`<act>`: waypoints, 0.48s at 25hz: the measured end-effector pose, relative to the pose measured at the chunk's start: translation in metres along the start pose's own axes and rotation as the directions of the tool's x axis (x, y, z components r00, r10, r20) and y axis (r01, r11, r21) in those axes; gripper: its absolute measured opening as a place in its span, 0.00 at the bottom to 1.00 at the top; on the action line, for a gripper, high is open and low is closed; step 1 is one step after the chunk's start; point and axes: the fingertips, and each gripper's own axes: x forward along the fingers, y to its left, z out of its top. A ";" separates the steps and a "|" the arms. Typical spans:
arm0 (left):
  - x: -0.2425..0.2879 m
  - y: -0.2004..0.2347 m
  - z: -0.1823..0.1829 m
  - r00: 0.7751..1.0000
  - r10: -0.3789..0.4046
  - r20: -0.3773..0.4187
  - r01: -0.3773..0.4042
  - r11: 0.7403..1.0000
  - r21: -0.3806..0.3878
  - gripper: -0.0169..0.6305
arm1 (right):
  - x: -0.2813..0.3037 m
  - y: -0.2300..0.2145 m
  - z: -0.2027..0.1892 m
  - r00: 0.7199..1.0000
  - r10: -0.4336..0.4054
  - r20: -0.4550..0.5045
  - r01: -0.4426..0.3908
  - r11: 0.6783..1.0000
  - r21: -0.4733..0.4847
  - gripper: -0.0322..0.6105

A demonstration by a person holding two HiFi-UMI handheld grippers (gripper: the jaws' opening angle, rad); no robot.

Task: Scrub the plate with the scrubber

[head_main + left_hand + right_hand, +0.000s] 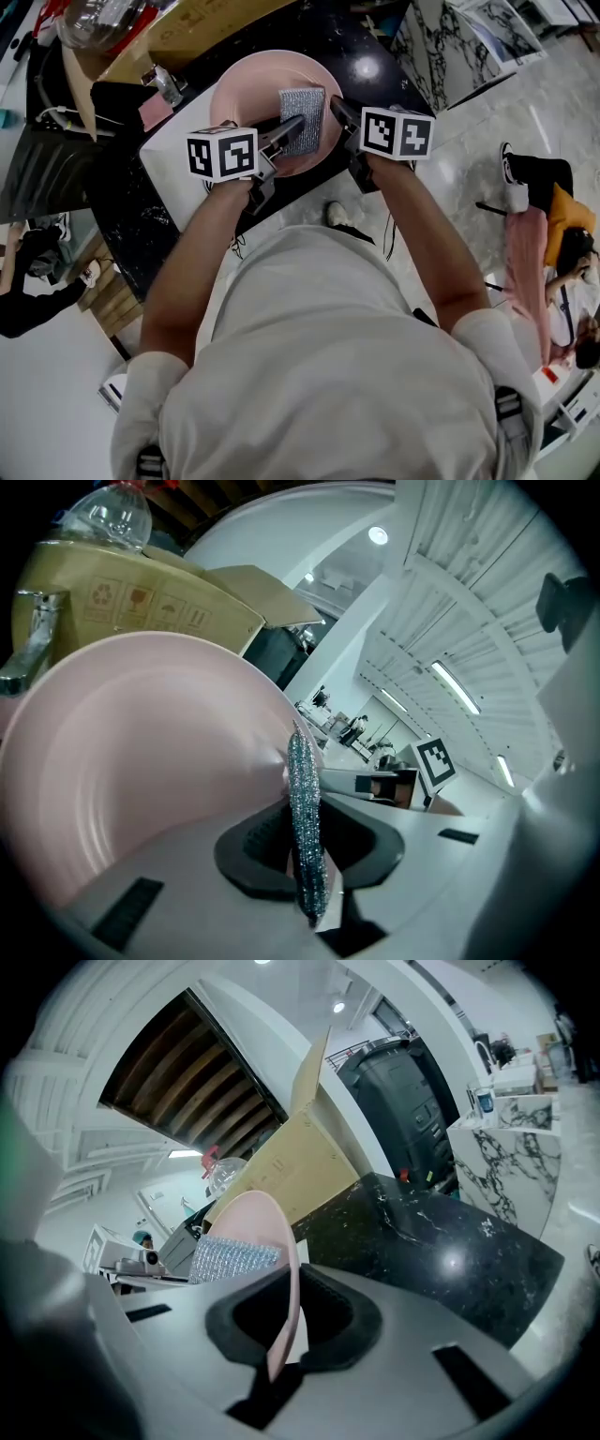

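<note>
A pink plate (253,89) is held up over the black counter, its face toward the head view. My right gripper (339,111) is shut on its right rim; in the right gripper view the plate (281,1269) stands edge-on between the jaws. My left gripper (286,131) is shut on a silvery mesh scrubber (302,120) that lies flat against the plate's face. In the left gripper view the scrubber (306,836) shows edge-on between the jaws, with the plate (141,742) filling the left side. The scrubber (232,1258) also shows beyond the plate's rim.
A black marble counter (375,56) with a white board (183,159) lies under the plate. A cardboard box (202,23) and a clear plastic bottle (94,21) stand at the back left, with a metal tap (167,86) next to them. People sit at the right (562,253).
</note>
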 end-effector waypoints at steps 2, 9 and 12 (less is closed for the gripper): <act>-0.006 0.009 -0.001 1.000 0.022 -0.008 -0.022 1.000 -0.003 0.13 | -0.002 -0.002 0.001 1.000 0.000 0.003 0.000 1.000 0.003 0.08; -0.041 0.040 -0.001 0.993 0.116 -0.021 -0.115 0.993 0.038 0.13 | -0.003 -0.007 0.002 1.000 -0.002 0.006 0.002 1.000 0.005 0.09; -0.056 0.053 0.001 0.988 0.155 -0.023 -0.153 0.987 0.056 0.13 | -0.002 -0.007 0.000 1.000 -0.004 0.003 0.004 1.000 0.004 0.09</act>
